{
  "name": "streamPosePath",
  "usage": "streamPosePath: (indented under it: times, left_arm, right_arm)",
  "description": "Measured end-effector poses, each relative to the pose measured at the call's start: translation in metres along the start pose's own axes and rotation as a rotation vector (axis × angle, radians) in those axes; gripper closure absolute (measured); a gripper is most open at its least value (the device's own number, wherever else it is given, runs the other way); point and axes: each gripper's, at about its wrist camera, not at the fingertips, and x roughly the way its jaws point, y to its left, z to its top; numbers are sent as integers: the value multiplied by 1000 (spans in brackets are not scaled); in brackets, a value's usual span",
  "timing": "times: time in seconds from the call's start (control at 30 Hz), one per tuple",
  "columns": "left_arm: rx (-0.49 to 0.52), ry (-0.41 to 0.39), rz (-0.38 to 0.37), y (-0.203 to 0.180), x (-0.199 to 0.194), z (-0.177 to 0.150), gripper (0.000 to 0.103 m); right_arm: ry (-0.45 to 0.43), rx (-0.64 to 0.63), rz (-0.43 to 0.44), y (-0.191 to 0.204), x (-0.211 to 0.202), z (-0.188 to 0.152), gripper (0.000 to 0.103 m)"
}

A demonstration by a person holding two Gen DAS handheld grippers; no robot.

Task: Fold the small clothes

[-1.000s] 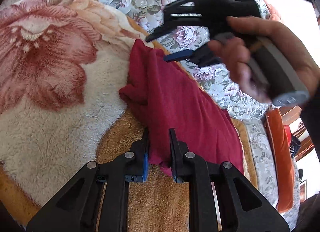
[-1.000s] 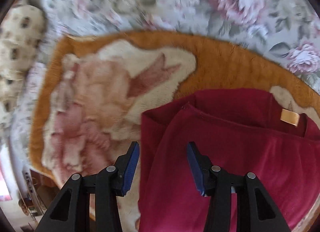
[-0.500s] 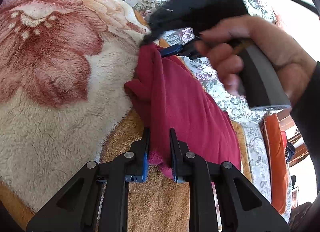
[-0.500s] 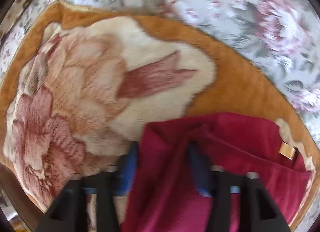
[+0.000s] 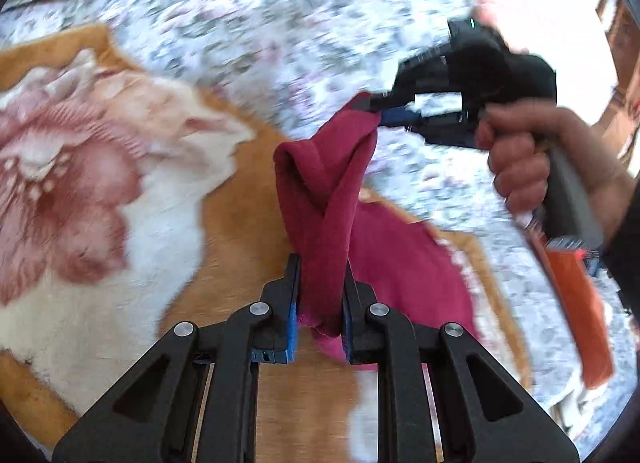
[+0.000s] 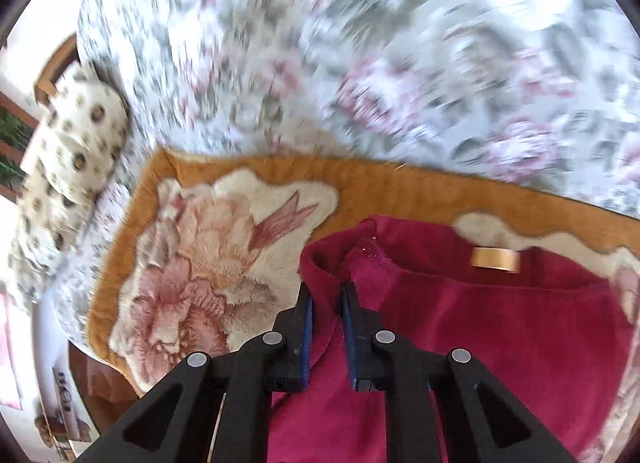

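Note:
A small dark red garment (image 5: 324, 203) lies on an orange plush blanket with a pink flower (image 5: 224, 231). My left gripper (image 5: 319, 283) is shut on one edge of the garment and holds it lifted. My right gripper (image 6: 326, 303) is shut on another edge of the garment (image 6: 480, 335); it also shows in the left wrist view (image 5: 376, 111), raised above the bed with the cloth stretched between the two grippers. A tan label (image 6: 494, 259) sits at the garment's neckline. The rest of the garment rests on the blanket.
The blanket (image 6: 400, 191) lies on a floral bedspread (image 6: 360, 63). A spotted pillow (image 6: 68, 151) sits at the far left. An orange object (image 5: 576, 303) stands at the bed's right side.
My right gripper has closed on the garment's edge and lifted it. Both grippers have risen, pulling the held edge up off the blanket. Both views are motion-blurred.

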Motion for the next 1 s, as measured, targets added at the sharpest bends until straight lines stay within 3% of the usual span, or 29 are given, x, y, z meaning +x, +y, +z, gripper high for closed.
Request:
streamPosePath:
  times: [0.1, 0.3, 0.47, 0.7, 0.8, 0.83, 0.93, 1.0]
  left_arm:
    - [82, 4, -54, -36, -1, 1, 88]
    - [231, 88, -154, -112, 24, -20, 88]
    - [303, 185, -187, -163, 61, -55, 88]
    - [324, 293, -140, -181, 106, -88, 88]
    - [305, 328, -98, -177, 115, -99, 85]
    - [304, 331, -95, -177, 113, -102, 80]
    - [334, 360, -144, -183, 103, -111, 69]
    - [376, 401, -204, -187, 87, -121, 69]
  right_arm:
    - [-33, -1, 6, -21, -29, -5, 90]
    - [-67, 22, -14, -104, -88, -23, 94]
    - [-48, 53, -52, -168, -101, -38, 94]
    - [-50, 100, -71, -221, -75, -56, 94]
    - [-58, 79, -72, -226, -59, -66, 92]
    - [-58, 88, -65, -230, -54, -70, 89]
    - [-115, 149, -8, -242, -62, -84, 84]
    - [-199, 196, 20, -248, -85, -98, 83]
